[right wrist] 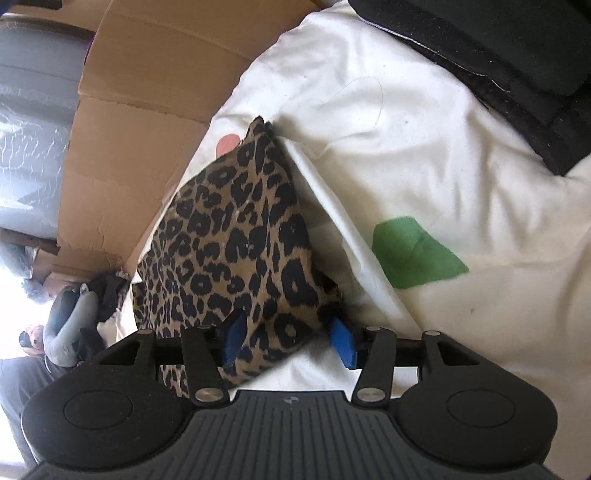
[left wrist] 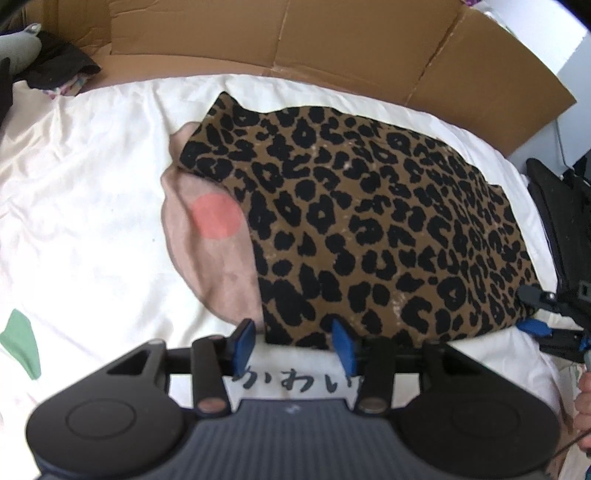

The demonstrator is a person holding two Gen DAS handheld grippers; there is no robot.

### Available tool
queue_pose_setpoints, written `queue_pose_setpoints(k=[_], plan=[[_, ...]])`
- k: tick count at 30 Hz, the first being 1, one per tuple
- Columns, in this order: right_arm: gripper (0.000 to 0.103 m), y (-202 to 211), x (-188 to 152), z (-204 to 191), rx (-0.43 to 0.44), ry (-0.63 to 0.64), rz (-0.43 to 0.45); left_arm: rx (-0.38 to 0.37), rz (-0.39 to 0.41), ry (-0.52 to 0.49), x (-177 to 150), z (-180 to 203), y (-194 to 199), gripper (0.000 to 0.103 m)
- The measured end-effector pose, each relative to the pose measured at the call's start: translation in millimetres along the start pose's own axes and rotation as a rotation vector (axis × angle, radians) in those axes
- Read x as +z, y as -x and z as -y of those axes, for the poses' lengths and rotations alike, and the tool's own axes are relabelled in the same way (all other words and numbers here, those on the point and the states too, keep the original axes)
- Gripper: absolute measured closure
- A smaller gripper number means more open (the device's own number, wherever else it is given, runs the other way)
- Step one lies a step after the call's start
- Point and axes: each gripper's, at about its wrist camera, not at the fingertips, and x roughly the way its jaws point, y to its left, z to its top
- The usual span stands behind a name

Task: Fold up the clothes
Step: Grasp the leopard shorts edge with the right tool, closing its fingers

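The leopard cloth [left wrist: 369, 221] looks soft and limp; take its near edge. Both grippers [left wrist: 295, 345] [right wrist: 290, 338] have fingers apart.

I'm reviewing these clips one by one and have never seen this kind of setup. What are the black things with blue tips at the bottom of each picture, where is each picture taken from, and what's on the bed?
No robot here: a person holds a hand-held two-finger gripper in each hand, and each gripper carries a wide-angle camera looking along its fingers. One picture is from the left gripper, the other from the right gripper; the blue tips are their finger pads.

On the white printed bedcover lies a leopard-print garment, already folded into a compact shape. Brown cardboard stands behind the bed.

The left gripper is open at the garment's near edge, gripping nothing. The garment's corner lies between the right gripper's pads, but whether they press on it I cannot tell.
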Motion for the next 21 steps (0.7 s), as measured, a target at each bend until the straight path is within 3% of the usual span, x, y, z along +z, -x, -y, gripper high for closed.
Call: queue_pose_setpoints(k=[2, 7, 21], plan=[[0.065, -1.5, 3.2, 1.0, 0.007, -0.006, 0.007, -0.006, -0.002, 0.015, -0.4, -2.0, 2.2, 0.053], [0.085, 2.4, 6.9, 6.0, 0.016, -0.024, 0.015, -0.005, 0.001, 0.027, -0.4, -4.0, 5.3, 0.054], [0.09, 13.3, 7.6, 3.2, 0.064, -0.023, 0.037, -0.062, 0.019, 0.061, 0.0, -3.5, 4.6, 0.052]])
